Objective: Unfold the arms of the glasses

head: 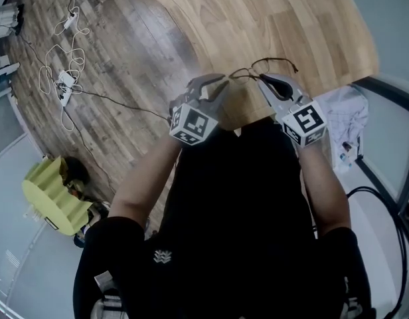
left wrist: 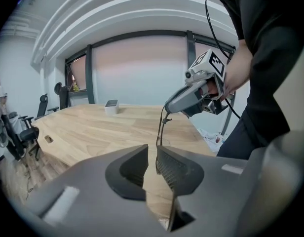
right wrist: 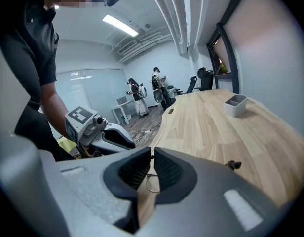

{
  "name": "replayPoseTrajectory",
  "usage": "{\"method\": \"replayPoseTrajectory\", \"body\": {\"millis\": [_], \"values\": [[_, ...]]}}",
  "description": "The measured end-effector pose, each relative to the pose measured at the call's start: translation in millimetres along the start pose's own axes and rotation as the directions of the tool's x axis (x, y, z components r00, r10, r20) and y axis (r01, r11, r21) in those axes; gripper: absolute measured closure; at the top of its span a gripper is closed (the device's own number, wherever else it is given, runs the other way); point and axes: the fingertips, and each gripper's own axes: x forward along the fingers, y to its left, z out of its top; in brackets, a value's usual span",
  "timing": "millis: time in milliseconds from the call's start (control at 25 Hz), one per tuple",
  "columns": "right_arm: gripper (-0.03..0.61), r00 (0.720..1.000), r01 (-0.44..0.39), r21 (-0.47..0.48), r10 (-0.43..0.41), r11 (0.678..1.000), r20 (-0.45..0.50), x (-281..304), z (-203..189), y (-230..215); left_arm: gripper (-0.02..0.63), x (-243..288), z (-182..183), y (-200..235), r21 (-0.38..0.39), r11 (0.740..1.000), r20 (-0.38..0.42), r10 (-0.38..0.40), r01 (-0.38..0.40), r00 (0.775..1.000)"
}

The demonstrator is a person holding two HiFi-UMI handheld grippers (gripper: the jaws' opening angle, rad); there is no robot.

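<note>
- The glasses (head: 247,74) are in the air just above the near edge of the wooden table (head: 257,18). They hang between the two grippers, close in front of the person's body, and do not lie on the wood.
- The right gripper (right wrist: 152,157) has its jaws almost together, and a small dark part of the frame sits pinched at their tips. I judge that it holds the glasses there, near a hinge. One thin lens rim (right wrist: 152,185) hangs below the tips.
- The left gripper (left wrist: 151,157) stands narrow but not closed, and a slit of table shows between its pads. One thin arm of the glasses (left wrist: 158,137) runs through this slit, along the pad on the picture's right side. The pads do not press it from both sides, so this gripper is loose around the arm.
- The long axis of this arm goes from the right gripper's tips to the left gripper's jaws. In the head view it lies across, from right to left. The left gripper is the nearer one to its free end.
- The other arm points to the person's right, and its dark end piece (right wrist: 234,165) shows beyond the right gripper. I cannot tell whether it touches the wood.
- In my judgement the unfolding is under way but not finished. The next move turns on swinging the arm away from the lenses, around the hinge, with the frame held fixed.
- The wire is very thin, so a hard pull could bend it.
</note>
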Motion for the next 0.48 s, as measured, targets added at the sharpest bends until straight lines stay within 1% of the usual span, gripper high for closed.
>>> {"method": "replayPoseTrajectory", "body": {"millis": [160,480], "values": [[0.555,1.000,-0.006,-0.041,0.005,0.999,-0.012,3,4,10,0.549,-17,-7,5,-0.025,0.999,0.000,0.038,-0.038,0.999],[0.555,0.999,-0.022,-0.150,0.016,0.988,-0.043,8,8,33,0.549,-47,-7,7,-0.036,0.995,0.029,0.092,-0.091,0.995]]}}
